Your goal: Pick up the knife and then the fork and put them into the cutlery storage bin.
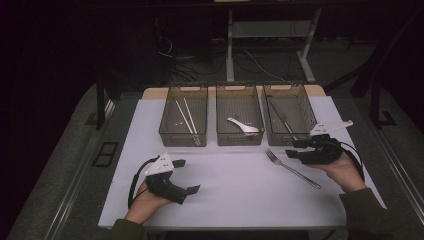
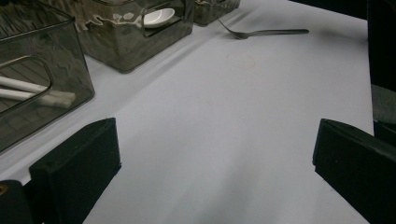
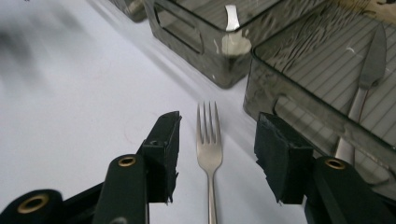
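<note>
- Right tool (image 3: 217, 149) straddles the fork (image 3: 208, 154) on the counter (image 1: 225, 185), jaws apart, not pinching.
- Left tool (image 1: 182, 176) rests gaping wide, nothing between.

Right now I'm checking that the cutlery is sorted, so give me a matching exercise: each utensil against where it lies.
Things:
1. chopsticks
2. spoon
3. knife
4. fork

Places:
a. on the white table, between the right gripper's open jaws
b. middle bin
c. left bin
d. right bin

Pairs: 1-c, 2-b, 3-d, 4-a
</note>
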A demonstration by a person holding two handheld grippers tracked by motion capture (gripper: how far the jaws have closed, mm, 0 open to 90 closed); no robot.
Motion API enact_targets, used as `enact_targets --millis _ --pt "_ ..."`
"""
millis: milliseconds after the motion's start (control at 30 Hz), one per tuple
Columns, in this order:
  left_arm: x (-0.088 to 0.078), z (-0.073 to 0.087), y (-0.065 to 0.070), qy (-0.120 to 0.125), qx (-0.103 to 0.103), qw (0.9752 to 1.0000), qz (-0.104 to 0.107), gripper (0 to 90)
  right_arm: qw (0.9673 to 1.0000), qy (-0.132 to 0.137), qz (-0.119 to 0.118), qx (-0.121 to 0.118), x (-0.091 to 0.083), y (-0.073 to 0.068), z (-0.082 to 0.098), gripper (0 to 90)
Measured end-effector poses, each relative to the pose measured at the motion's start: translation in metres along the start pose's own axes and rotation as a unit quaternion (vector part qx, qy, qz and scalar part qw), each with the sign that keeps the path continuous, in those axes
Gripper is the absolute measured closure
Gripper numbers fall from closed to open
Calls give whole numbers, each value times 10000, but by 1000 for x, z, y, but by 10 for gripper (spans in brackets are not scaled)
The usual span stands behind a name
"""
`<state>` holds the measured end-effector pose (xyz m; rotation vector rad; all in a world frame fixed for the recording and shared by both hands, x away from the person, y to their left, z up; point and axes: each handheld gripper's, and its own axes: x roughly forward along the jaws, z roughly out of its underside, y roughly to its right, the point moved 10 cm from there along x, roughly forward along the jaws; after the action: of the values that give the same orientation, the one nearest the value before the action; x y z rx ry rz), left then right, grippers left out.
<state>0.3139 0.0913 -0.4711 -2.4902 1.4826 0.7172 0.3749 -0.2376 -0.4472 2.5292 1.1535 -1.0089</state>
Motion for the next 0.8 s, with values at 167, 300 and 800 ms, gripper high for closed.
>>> enact_targets --millis 167,300,800 --pt "-1 0 0 5 -9 10000 -27 0 9997 -210 -100 29 3 -2 12 525" --pt "0 1 0 -4 -14 10000 -16 0 9993 -347 -151 -15 6 -5 20 549" --pt "0 1 0 -14 -15 10000 -5 0 9953 -951 -156 -35 23 -5 41 683"
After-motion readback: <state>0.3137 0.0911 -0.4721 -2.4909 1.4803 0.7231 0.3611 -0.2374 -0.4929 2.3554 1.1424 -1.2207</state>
